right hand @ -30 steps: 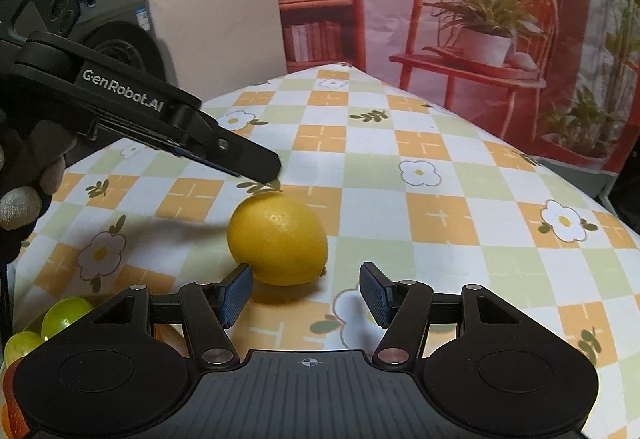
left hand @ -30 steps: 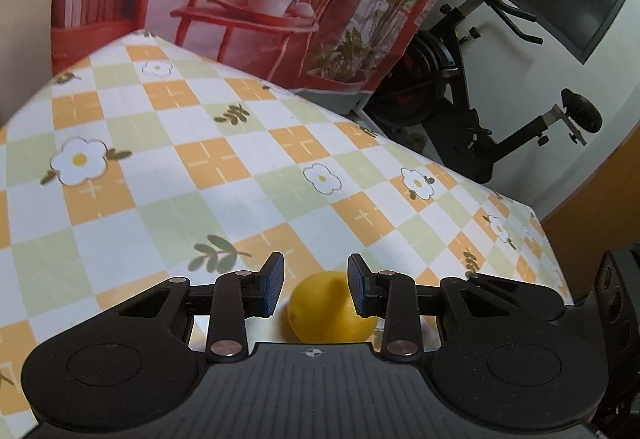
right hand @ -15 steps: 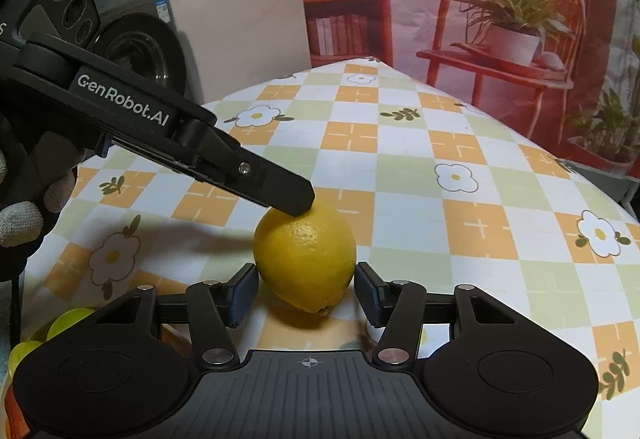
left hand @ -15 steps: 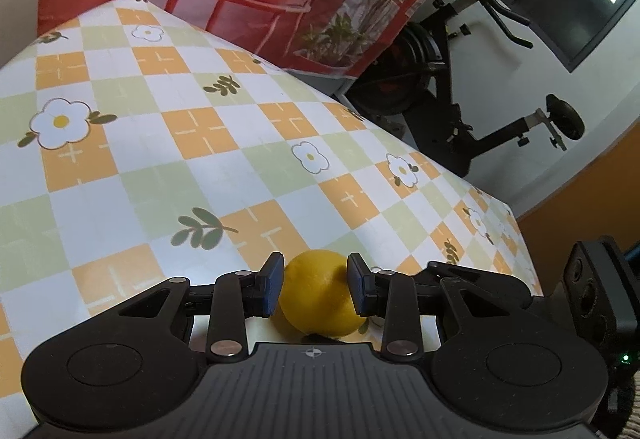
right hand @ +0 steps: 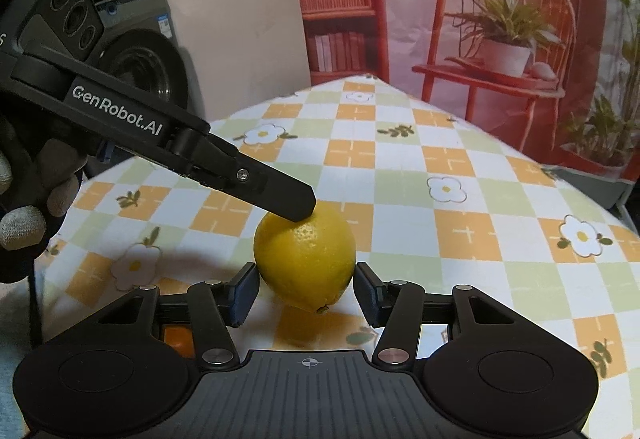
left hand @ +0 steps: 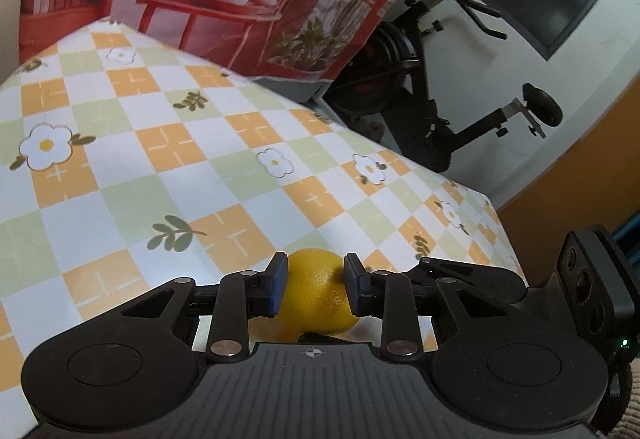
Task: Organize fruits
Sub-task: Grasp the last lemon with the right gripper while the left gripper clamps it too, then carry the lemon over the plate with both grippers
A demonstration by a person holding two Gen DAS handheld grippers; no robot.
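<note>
Left gripper [left hand: 312, 281]: both blue pads press the flanks of the lemon [left hand: 316, 293], jaws clamped on it; the fruit fills the gap between the fingers. In the right wrist view the same left gripper [right hand: 294, 207] enters from 10 o'clock, its dark fingertip laid on the top of the lemon [right hand: 305, 257]. Right gripper [right hand: 305, 293]: jaws straddle the lower half of the lemon; the left pad sits just beside the peel, the right pad shows a narrow gap, so contact cannot be confirmed from this view. The lemon's nub end points toward 6 o'clock, and a shadow lies on the cloth below it. The fruit sits at the near edge of the table [right hand: 460, 223], which is covered by a checked cloth of orange, pale green and white squares with flower and leaf prints. A gloved hand [right hand: 24, 215] holds the left gripper's body at 9 o'clock. An orange patch [right hand: 176, 337] shows through the right gripper's linkage at 7 o'clock; what it is cannot be told. Beyond the table, at 12 to 2 o'clock, hangs a backdrop [right hand: 500, 19] printed with a red chair and potted plant. A washing machine [right hand: 136, 55] stands at 10 o'clock. In the left wrist view an exercise bike [left hand: 440, 99] stands at 2 o'clock past the table's far edge.
</note>
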